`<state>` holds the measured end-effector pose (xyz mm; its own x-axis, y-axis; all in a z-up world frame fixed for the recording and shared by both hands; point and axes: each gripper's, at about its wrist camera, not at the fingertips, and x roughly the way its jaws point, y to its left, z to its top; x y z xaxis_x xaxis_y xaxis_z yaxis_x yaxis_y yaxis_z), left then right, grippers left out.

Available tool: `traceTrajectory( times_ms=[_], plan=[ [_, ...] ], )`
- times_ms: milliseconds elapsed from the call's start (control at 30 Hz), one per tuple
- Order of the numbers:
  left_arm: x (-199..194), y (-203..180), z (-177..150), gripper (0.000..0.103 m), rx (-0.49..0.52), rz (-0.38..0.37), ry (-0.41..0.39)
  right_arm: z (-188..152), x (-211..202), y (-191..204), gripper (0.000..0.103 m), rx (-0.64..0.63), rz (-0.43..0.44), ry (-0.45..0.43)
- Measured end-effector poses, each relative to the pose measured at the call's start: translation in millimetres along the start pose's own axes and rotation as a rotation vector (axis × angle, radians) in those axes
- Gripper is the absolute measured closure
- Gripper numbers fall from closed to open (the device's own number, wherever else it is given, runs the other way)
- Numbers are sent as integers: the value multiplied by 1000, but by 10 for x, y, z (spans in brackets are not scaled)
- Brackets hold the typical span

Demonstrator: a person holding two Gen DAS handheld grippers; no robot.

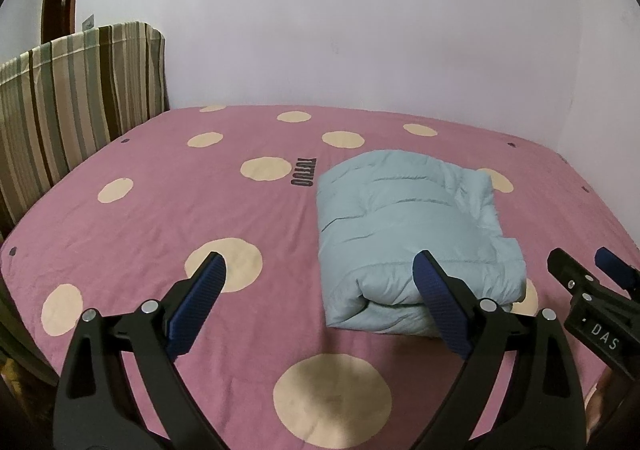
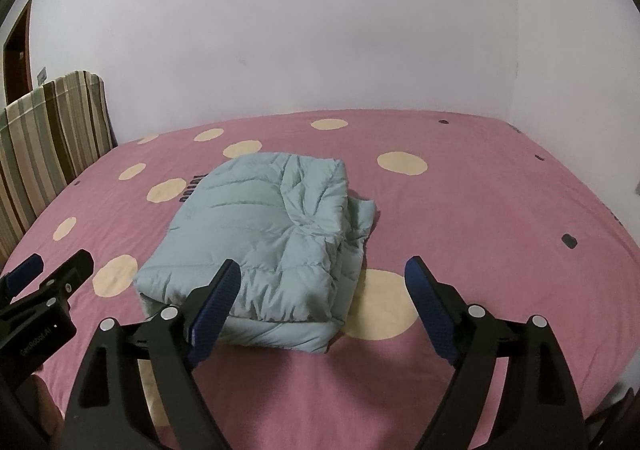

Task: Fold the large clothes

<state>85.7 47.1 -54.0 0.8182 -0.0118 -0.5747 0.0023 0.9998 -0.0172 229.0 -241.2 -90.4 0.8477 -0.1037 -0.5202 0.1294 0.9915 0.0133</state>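
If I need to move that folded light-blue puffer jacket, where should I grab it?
Probably the rounded fold edge nearest the grippers, approached low from the near side. The puffer jacket lies as a thick bundle on the pink bedsheet; its right side shows loose layers that would likely splay. Both the left gripper and right gripper are open.

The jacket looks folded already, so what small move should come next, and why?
Probably draw both tools back. The light blue puffer jacket lies as a compact bundle on the pink bedsheet, and the left tool and right tool stand open, holding nothing.
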Motion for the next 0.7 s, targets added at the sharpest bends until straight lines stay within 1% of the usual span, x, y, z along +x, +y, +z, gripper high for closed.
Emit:
traceTrajectory(
  times_ms=[33,200,400,567,633,700],
  plan=[
    [-9,-4,1,5,4,0,0,0,-5,2,20,-1,0,-1],
    [-90,7,9,4,4,-7,-35,-10,-38,9,20,-5,-1,-8],
    [-135,7,10,2,2,-43,-48,-7,-49,20,20,-8,-1,-8],
    [-141,-17,-4,2,11,-36,-63,-11,-52,27,20,-10,1,-7],
    [-138,-39,-18,2,21,-9,-64,-16,-47,32,20,-10,1,-4],
    [-139,-64,-27,2,39,-14,-66,-21,-39,31,20,-11,2,-1]
  ],
)
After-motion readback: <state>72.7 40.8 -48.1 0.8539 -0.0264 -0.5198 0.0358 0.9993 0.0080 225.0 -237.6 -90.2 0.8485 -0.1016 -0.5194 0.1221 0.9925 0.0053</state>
